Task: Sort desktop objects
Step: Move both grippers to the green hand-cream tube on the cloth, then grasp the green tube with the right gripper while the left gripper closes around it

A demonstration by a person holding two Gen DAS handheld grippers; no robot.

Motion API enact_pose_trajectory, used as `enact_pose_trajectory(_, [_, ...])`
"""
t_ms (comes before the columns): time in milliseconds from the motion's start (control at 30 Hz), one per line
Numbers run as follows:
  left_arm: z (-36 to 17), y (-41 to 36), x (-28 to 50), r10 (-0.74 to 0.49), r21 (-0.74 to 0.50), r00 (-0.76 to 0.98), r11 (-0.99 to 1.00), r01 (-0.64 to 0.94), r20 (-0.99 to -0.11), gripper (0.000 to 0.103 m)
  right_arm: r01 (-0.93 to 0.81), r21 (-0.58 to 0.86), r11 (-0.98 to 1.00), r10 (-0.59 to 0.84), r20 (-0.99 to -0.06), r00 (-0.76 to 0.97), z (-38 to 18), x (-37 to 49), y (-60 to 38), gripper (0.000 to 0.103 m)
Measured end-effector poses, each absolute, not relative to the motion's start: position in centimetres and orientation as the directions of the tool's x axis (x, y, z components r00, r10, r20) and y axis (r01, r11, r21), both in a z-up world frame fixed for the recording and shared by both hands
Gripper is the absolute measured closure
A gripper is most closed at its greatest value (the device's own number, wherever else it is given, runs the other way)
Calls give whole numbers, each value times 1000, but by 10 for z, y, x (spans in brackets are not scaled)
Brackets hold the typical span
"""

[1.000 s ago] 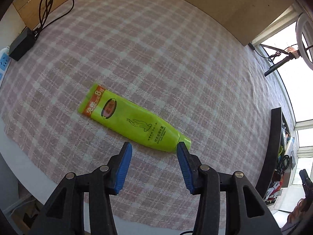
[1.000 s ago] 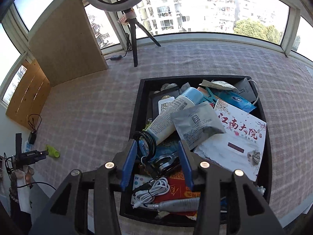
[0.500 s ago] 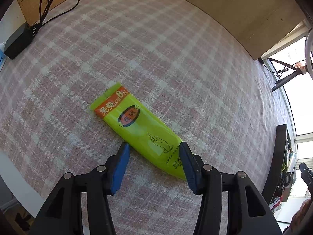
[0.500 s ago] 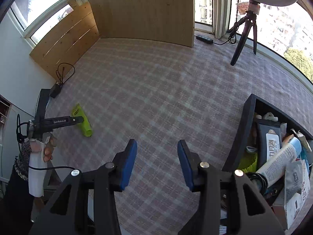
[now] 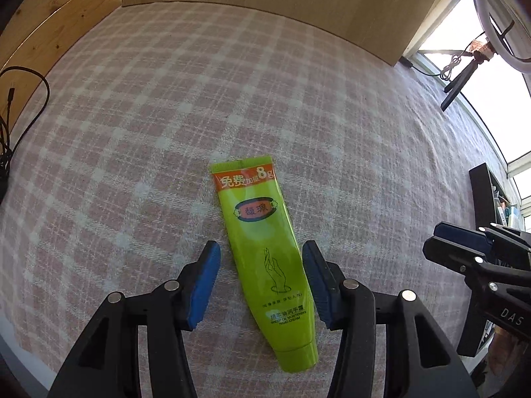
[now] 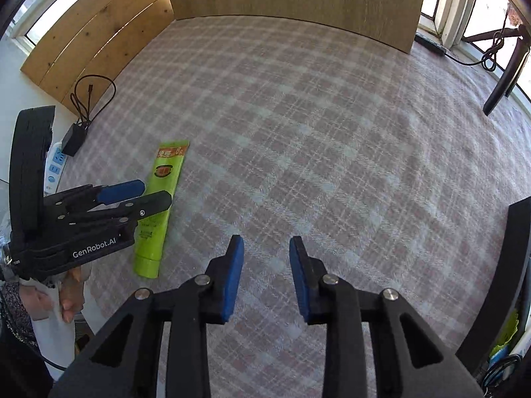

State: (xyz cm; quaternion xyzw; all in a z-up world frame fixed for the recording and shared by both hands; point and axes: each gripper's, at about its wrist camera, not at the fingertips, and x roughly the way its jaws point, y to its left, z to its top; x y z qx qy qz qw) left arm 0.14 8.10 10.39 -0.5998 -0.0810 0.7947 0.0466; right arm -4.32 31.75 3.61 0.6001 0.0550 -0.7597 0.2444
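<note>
Jaws apart on the left gripper (image 5: 260, 285), straddling a green hand-cream tube (image 5: 265, 248) flat on the checked tablecloth (image 5: 298, 106), blue pads (image 5: 203, 287) clear of both sides. Jaws of the right gripper (image 6: 265, 277) apart but just narrowed, nothing between, over bare cloth right of the tube. Beyond, a black tray (image 6: 497, 285) at far right.

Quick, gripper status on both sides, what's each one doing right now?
Left gripper: open, jaws astride the green hand cream tube, not touching it.
Right gripper: open, empty, jaws have just been closing over bare tablecloth.
</note>
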Motion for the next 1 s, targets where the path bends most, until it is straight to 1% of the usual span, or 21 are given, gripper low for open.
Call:
enact_pose_trajectory(133, [103,80,13,169,-171,-268,-985,-16,-949,55,417,217,-883,-300,-943,-145,20,-46,300,77])
enact_pose_trajectory(267, [105,85,22,162,-157,-273,-987,-43,-948,56,411,205,-888,-290,-944,-156,17,-49,284,77])
enact_pose_trajectory(400, [103,81,30,200,-196,-260,-980,-40,-945,55,417,198,-887,-288,-943,-165,21,-50,273,77])
enact_pose_trajectory(433, [101,80,33,207,-203,-255,-978,-42,-945,53,421,206,-884,-295,-942,-158,22,-50,269,77])
enact_pose_trajectory(667, [99,94,43,197,-183,-257,-980,-77,-946,53,439,247,-864,-316,-944,-91,13,-48,250,77])
enact_pose_trajectory(833, [100,95,49,229,-218,-260,-973,-70,-938,53,433,291,-853,-345,-937,-52,9,-43,245,77])
enact_pose_trajectory(1000, [98,89,41,253,-242,-257,-967,-75,-933,53,453,285,-845,-338,-940,-39,5,-37,239,76])
